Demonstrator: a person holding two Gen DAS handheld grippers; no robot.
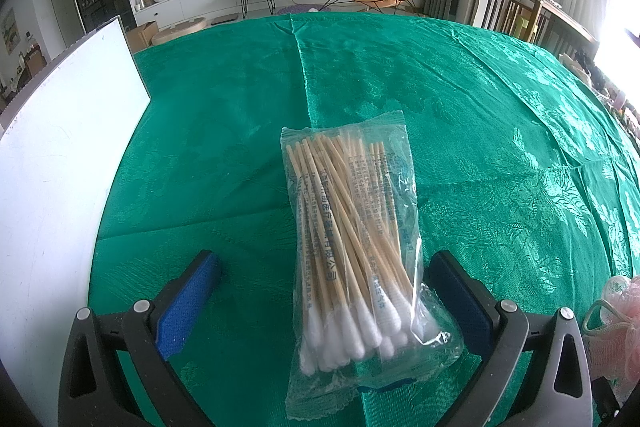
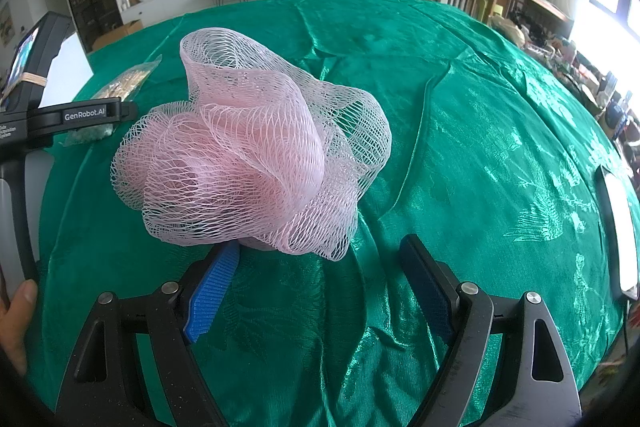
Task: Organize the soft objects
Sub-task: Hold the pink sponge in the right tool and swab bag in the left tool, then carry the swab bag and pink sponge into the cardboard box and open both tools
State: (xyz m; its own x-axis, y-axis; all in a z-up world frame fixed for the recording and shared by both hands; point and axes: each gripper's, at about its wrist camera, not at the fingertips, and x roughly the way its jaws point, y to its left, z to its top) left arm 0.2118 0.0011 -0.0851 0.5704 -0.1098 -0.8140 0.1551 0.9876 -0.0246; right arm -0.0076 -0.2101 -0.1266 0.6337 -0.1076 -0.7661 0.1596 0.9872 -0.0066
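Currently both grippers sit low over a table covered by a shiny green cloth [image 1: 224, 147]. Left gripper [image 1: 324, 271]: jaws spread wide, nothing gripped; a clear bag of cotton swabs [image 1: 352, 239] lies flat on the cloth between the two blue pads, its cotton tips toward the camera, wooden sticks pointing to the far edge. The bag lies closer to the right-side pad [image 1: 456, 291]; contact there cannot be told. A white board [image 1: 60, 187] stands along the table's left edge. Right gripper [image 2: 324, 247]: jaws also spread, holding nothing. A pink mesh bath pouf [image 2: 248, 155] rests on the cloth just ahead of it, toward the left-side finger [image 2: 212, 291], whose tip goes under the mesh's near fringe. In the right wrist view the swab bag shows partly near the table's left edge, behind the black body of the left gripper.
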